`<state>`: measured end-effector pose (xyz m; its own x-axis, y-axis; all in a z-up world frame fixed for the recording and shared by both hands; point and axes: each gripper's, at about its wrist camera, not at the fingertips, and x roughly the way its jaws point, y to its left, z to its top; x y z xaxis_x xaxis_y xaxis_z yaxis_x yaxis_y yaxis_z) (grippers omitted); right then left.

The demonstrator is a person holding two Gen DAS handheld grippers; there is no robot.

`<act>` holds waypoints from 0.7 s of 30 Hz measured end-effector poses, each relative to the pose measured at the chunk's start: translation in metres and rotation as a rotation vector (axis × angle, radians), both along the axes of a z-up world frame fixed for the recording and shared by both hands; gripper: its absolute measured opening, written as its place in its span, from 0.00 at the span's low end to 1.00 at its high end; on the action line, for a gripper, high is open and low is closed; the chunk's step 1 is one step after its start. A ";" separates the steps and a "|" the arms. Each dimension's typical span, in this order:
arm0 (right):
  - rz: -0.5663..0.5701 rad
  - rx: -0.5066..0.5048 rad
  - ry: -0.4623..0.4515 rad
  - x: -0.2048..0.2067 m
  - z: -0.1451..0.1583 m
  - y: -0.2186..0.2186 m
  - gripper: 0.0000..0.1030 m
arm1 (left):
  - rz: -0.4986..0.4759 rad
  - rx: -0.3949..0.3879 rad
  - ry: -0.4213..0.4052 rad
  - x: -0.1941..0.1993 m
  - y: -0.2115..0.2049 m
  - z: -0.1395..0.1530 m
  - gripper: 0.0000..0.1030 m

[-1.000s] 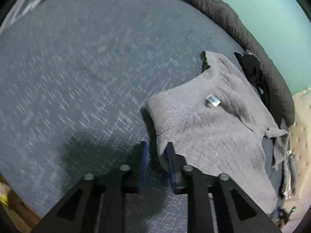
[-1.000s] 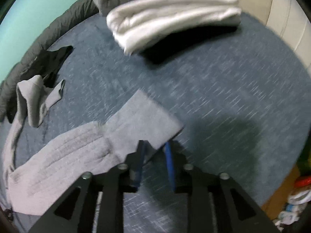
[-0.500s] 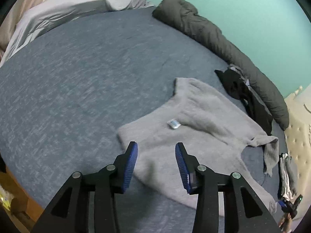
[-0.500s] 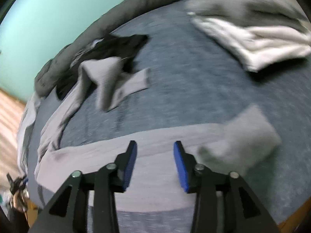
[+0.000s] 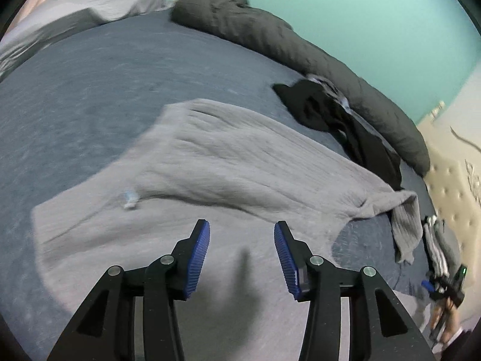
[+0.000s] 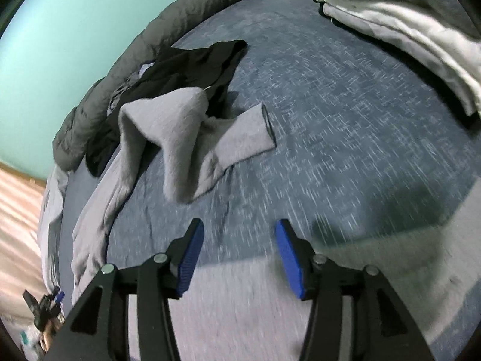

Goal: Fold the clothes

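Left wrist view first: the left gripper (image 5: 242, 234) hangs over the grey sweater (image 5: 228, 174), its blue pads (image 5: 197, 258) spread and the jaws opening, nothing pinched between them, only knit cloth below and a small shadow on it. The sweater lies spread out on the blue-grey bed cover (image 5: 90, 90), a small white label (image 5: 130, 200) showing on its left part. One sleeve (image 5: 405, 222) runs off to the right and bunches near the bed's edge. Behind it, a black garment (image 5: 336, 114) lies crumpled against a long dark rolled quilt (image 5: 300, 45) along the teal wall (image 5: 360, 6). A pale pillow (image 5: 90, 9) sits top left, a tufted cream headboard (image 5: 451, 186) at the right.

Over to the right wrist view: the right gripper (image 6: 239, 234) is spread as well, jaws opening, nothing between the pads; they hover just above the sweater's near edge, with the bare bed cover beyond. Ahead, the sweater's sleeve stands up in a peaked fold with its cuff lying flat to the right. The black garment lies just behind that peak, touching it. Top right, a stack of folded clothes (image 6: 405, 24), grey over white, rests well apart from the sweater.
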<state>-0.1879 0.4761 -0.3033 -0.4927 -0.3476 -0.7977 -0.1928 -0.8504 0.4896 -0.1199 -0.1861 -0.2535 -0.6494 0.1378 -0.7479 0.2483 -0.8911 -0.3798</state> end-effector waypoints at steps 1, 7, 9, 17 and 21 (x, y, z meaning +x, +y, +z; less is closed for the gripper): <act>-0.010 -0.005 0.004 -0.007 -0.003 0.000 0.50 | -0.013 -0.002 0.004 -0.006 0.007 -0.003 0.47; -0.077 -0.034 -0.012 -0.044 -0.026 0.002 0.56 | -0.076 -0.019 0.034 -0.027 0.040 -0.022 0.49; -0.095 -0.031 -0.016 -0.054 -0.034 0.002 0.57 | -0.095 -0.023 0.035 -0.028 0.045 -0.032 0.49; -0.175 -0.024 0.001 -0.079 -0.056 0.001 0.57 | -0.071 0.007 0.057 -0.028 0.037 -0.053 0.49; -0.205 0.008 0.027 -0.081 -0.055 -0.002 0.48 | -0.066 0.028 0.077 -0.027 0.034 -0.051 0.49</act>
<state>-0.2690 0.4743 -0.3586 -0.5734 -0.2310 -0.7860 -0.3496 -0.7987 0.4898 -0.1467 -0.1518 -0.3041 -0.6933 0.2023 -0.6916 0.1587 -0.8934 -0.4204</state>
